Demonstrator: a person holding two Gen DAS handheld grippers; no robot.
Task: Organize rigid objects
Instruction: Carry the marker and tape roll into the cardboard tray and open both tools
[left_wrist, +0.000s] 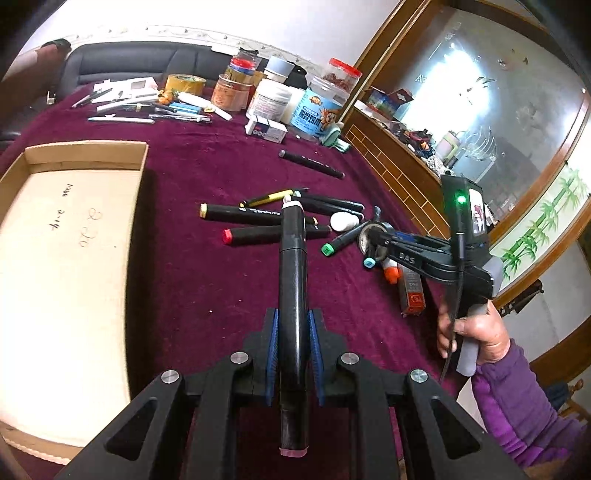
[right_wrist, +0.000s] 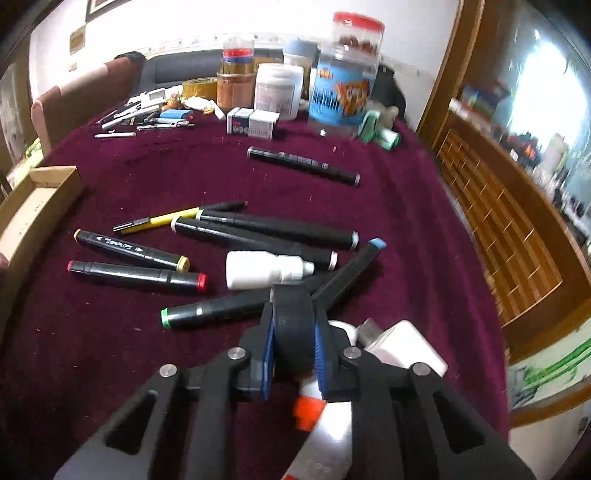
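Observation:
My left gripper (left_wrist: 293, 354) is shut on a black marker (left_wrist: 293, 295) with pale pink end caps, held lengthwise above the maroon cloth. My right gripper (right_wrist: 293, 343) is shut on a black roll of tape (right_wrist: 293, 328); it also shows in the left wrist view (left_wrist: 373, 240) over the marker pile. Several black markers (right_wrist: 258, 229) lie loose, with a red-capped marker (right_wrist: 136, 275), a green-capped marker (right_wrist: 210, 310), a yellow pen (right_wrist: 162, 219) and a white bottle (right_wrist: 266, 269). An open cardboard box (left_wrist: 66, 258) sits at the left.
A lone black marker (right_wrist: 303, 164) lies farther back. Jars, tubs and a small white box (right_wrist: 253, 122) crowd the far edge. An orange-capped glue bottle (right_wrist: 314, 406) and a white adapter (right_wrist: 402, 347) lie under my right gripper. A wooden cabinet (right_wrist: 498, 221) stands at the right.

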